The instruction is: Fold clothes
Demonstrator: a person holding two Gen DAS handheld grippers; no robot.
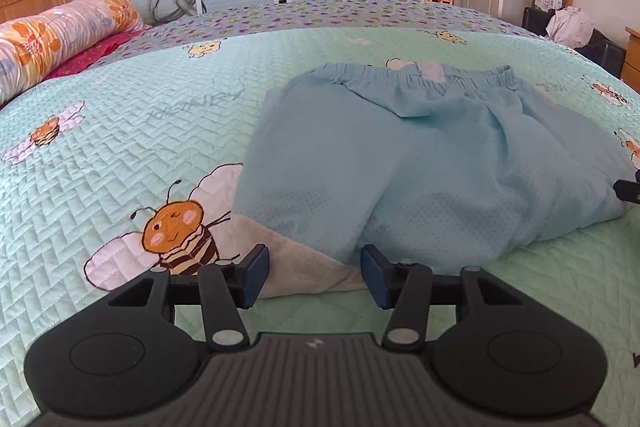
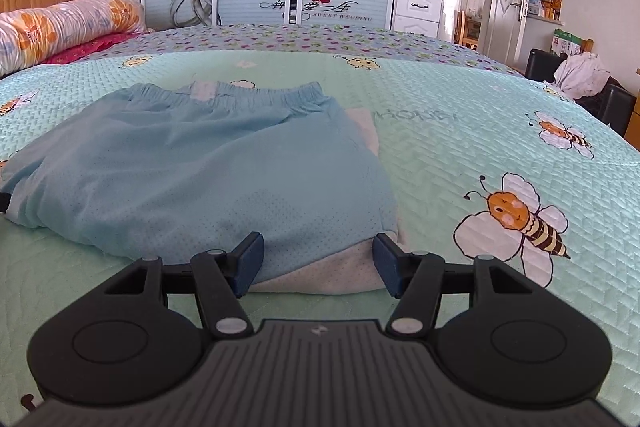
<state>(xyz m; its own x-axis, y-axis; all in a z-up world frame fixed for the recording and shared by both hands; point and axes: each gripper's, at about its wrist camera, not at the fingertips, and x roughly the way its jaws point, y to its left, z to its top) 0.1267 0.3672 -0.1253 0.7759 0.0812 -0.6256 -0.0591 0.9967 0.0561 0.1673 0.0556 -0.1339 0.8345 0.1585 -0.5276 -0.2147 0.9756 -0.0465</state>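
The light-blue mesh shorts (image 1: pixel 420 155) lie flat on the bee-print quilt (image 1: pixel 120 147) ahead of me, elastic waistband (image 1: pixel 420 75) at the far end, leg hems toward me, so the long axis runs away from my claws. My left gripper (image 1: pixel 316 273) stands wide open, its 2 pads either side of the pale near-left hem corner (image 1: pixel 304 275), clamping nothing. My right gripper (image 2: pixel 318 265) is equally spread around the near-right hem corner (image 2: pixel 320 267), holding nothing.
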